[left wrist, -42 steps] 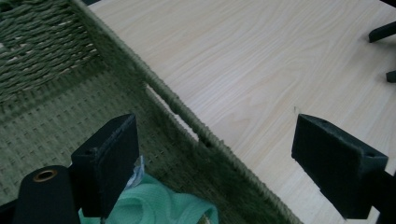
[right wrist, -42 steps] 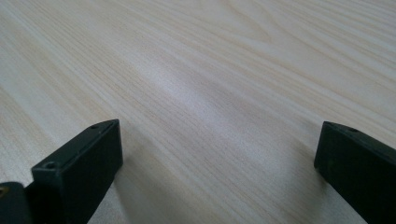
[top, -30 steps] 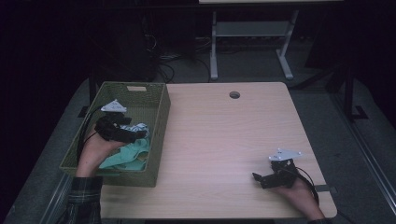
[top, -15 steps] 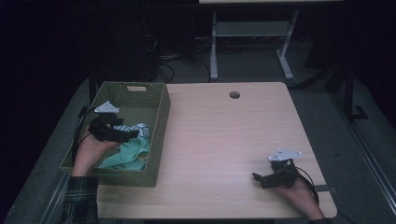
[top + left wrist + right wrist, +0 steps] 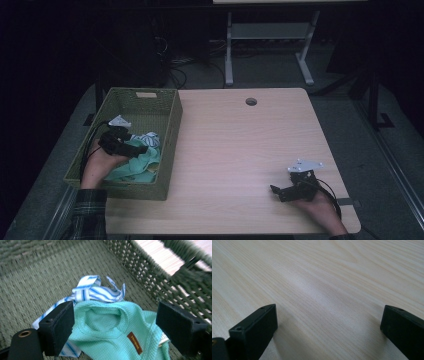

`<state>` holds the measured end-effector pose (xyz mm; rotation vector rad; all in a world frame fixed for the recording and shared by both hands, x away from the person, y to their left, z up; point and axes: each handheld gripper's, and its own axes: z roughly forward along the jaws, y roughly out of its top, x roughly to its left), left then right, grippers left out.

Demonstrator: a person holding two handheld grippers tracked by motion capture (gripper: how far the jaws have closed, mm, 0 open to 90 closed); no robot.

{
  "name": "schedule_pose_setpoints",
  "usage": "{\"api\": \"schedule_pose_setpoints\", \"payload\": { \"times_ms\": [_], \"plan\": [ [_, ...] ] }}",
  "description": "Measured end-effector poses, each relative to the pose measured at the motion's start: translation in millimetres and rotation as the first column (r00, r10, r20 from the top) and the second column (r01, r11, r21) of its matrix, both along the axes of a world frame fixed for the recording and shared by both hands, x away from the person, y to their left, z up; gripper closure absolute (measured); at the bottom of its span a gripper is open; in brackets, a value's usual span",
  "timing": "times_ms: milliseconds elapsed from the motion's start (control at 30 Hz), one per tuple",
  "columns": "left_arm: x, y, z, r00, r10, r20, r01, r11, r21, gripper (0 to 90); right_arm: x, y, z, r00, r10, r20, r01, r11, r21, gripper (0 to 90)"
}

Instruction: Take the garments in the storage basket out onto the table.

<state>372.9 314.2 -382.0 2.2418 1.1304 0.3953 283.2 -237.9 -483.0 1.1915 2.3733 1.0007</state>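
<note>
Nearest the person, at the near right part of the pale wood-grain tabletop (image 5: 240, 150), the right gripper (image 5: 282, 191) lies low over the bare boards, well apart from the green woven rectangular basket (image 5: 167, 145) that stands along the tabletop's left edge. In the right gripper view its two black fingers (image 5: 259, 325) stand wide apart with nothing but wood grain between them. A hand (image 5: 320, 205) holds it from the near edge, and the grey three-cornered plate (image 5: 304, 165) sits on its top.

On the basket's near side, a forearm in a dark plaid sleeve (image 5: 90, 212) comes in from the bottom, and the left hand (image 5: 100, 165) reaches over the basket's near left rim. The left gripper (image 5: 142, 148) hangs inside the basket, just above the clothes. In the left gripper view its fingers (image 5: 58, 326) are spread wide, clamped on nothing, one to each side of the mint-green mesh garment (image 5: 112, 332), which lies crumpled on the basket's floor in its near half, close to the right wall. A small brown label (image 5: 134, 346) shows on the mesh.

Just beyond the green garment and touching it lies a blue-and-white striped cloth (image 5: 97, 291), partly tucked under it.

Farther off, past the basket's far right corner, a round dark hole (image 5: 251, 101) sits in the tabletop near its far edge.
</note>
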Motion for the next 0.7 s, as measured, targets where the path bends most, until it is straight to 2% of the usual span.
{"api": "schedule_pose_setpoints", "payload": {
  "times_ms": [200,333,400,567,600,633,667,700],
  "plan": [
    [3.7,-3.6,-13.5,0.9988,-0.008,-0.048,0.009,0.9997,0.021,14.6,0.0,0.0,0.0,1.0,0.0,0.0,0.0,1.0,0.0,0.4],
    [4.3,-7.7,-15.5,0.9982,-0.014,-0.059,0.016,0.9996,0.025,14.7,0.0,0.0,0.1,1.0,0.0,-0.001,0.0,1.0,0.0,0.4],
    [5.2,-14.2,-16.9,0.9973,-0.028,-0.069,0.03,0.9993,0.022,18.4,0.0,0.0,0.0,1.0,0.0,0.0,0.0,1.0,0.0,0.4],
    [8.0,-27.2,-24.1,0.9915,-0.055,-0.118,0.058,0.9979,0.029,23.2,0.0,0.0,-0.1,1.0,0.0,0.001,0.0,1.0,0.0,0.4],
    [8.0,-27.2,-24.1,0.9915,-0.055,-0.118,0.058,0.9979,0.029,24.1,0.0,0.0,0.0,1.0,0.0,0.0,0.0,1.0,0.0,0.4],
    [8.8,-30.8,-27.4,0.9882,-0.063,-0.139,0.069,0.9967,0.042,25.7,0.0,0.0,-0.1,1.0,0.0,0.001,0.0,1.0,0.0,0.4],
    [8.8,-30.8,-27.4,0.9882,-0.063,-0.139,0.069,0.9967,0.042,26.8,0.0,0.0,-0.1,1.0,0.0,0.001,0.0,1.0,0.0,0.4],
    [9.9,-32.7,-31.0,0.9846,-0.065,-0.162,0.076,0.9954,0.059,28.1,0.0,0.0,0.0,1.0,0.0,0.0,0.0,1.0,0.0,0.4]
  ]
}}
